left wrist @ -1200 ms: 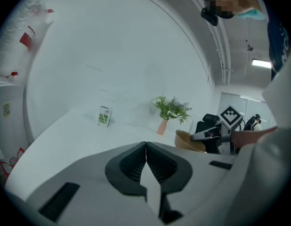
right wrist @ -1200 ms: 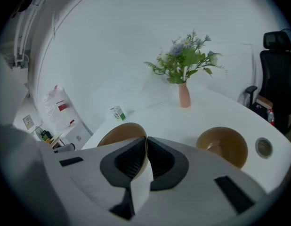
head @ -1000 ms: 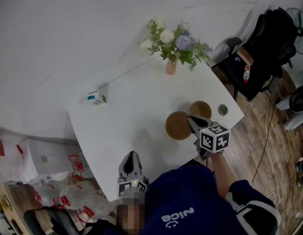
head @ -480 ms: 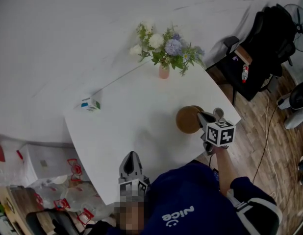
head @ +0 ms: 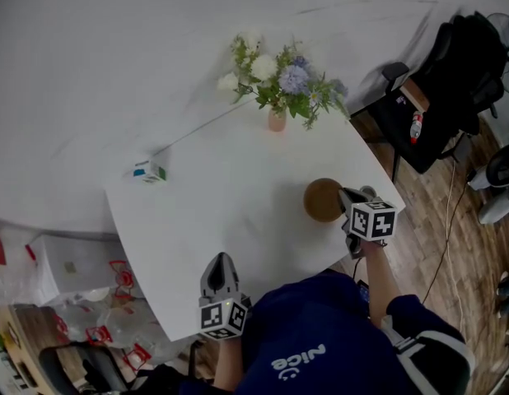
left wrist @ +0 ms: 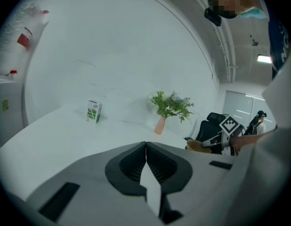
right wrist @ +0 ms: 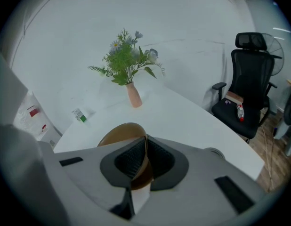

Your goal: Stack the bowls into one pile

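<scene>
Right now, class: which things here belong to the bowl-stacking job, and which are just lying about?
Job: brown bowl, clamped at its rim by the right gripper.
Lying about: flower vase, small carton, office chair.

A round brown bowl, mouth up, near the white table's right edge, rim clamped by the right gripper.

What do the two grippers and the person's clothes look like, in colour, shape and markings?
Both the left gripper and the right gripper have grey bodies that taper to pointed jaws with black ribbed pads. Each carries a white cube with black square markers. The person wears a dark blue top with white lettering.
</scene>
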Demonstrator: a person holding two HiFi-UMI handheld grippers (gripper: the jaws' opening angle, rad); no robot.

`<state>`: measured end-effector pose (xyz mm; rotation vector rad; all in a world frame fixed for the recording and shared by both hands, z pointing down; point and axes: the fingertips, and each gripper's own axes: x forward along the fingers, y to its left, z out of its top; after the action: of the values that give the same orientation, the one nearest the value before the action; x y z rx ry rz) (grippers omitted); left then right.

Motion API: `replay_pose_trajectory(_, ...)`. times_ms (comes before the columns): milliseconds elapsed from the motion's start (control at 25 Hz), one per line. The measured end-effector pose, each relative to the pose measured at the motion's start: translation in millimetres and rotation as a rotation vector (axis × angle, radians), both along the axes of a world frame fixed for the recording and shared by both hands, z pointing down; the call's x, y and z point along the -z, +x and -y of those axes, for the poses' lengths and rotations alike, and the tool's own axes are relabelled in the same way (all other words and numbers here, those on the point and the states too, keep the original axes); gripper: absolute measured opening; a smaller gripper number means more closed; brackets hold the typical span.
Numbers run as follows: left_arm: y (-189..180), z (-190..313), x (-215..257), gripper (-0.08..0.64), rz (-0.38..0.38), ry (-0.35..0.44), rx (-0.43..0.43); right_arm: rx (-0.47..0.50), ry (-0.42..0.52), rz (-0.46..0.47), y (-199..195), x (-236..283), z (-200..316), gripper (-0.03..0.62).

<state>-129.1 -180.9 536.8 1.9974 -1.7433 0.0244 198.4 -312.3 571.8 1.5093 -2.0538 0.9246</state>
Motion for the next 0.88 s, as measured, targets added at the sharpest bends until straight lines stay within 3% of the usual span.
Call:
replay_pose_trajectory(640, 14.7, 3.2, 2.1, 0.018, 0.023, 0.003, -0.003, 0.005, 0.01, -0.054, 9.3, -19.2, 1.6, 0.038)
replay_pose_trajectory(880, 18.9, 1.7, 7.2, 0.018, 0.033, 0.018, -0.005, -0.003, 0.052, -0.042, 13.6, -7.4, 6.0, 0.152)
